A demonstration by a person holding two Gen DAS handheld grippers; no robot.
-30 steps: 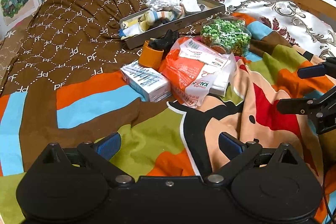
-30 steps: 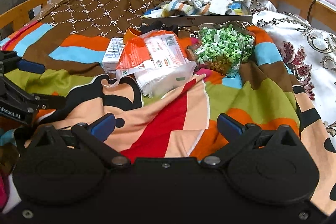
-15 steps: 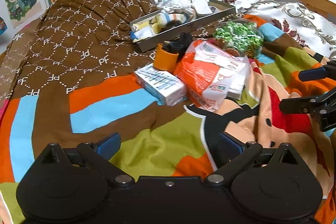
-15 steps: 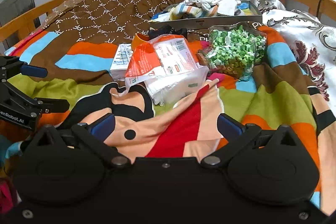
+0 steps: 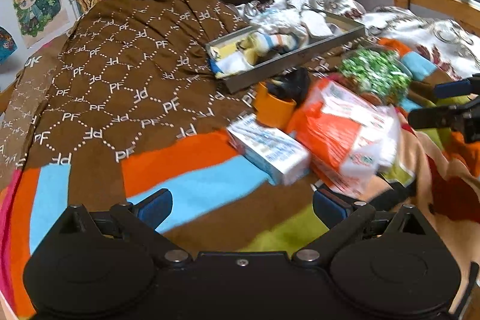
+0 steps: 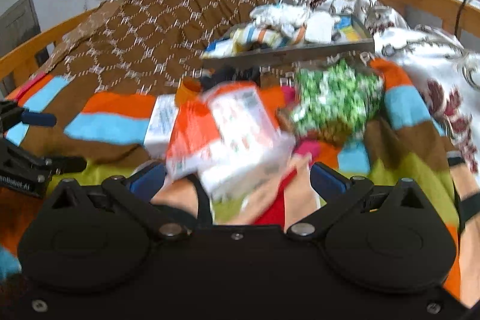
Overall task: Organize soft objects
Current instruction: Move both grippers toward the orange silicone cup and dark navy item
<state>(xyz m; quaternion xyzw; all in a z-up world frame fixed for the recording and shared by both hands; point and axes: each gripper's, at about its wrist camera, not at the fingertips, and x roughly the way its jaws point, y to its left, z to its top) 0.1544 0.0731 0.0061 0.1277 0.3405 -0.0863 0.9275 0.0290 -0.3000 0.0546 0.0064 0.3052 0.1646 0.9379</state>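
Clutter lay in a loose heap on the striped blanket, ahead of both claws. The left claw hovered low over the blue and brown stripes with its jaws spread wide and nothing between them. A white-and-blue box lay just ahead of it and a little to the right, apart from its fingertips. Touching the box on the right was an orange-and-white packet, and just behind both stood an orange cup with something dark stuffed in it.

The right claw was also wide open and gripped nothing. The packet lay directly in front of it, its near end reaching down into the gap between the fingertips, though blur made it impossible to tell whether either pad touched it. The box sat at the packet's left edge and the cup behind it. A bag of green and white pieces rested right of the packet, near it.

Farther back, a grey tray sat on the brown quilt, well apart from both claws. It held the socks, a jumble of striped, yellow and white ones piled inside its rim. From the right wrist view the same tray lay beyond the cup, with the socks heaped above its near wall.

From the left wrist view, the right claw showed at the right edge, beside the bag.
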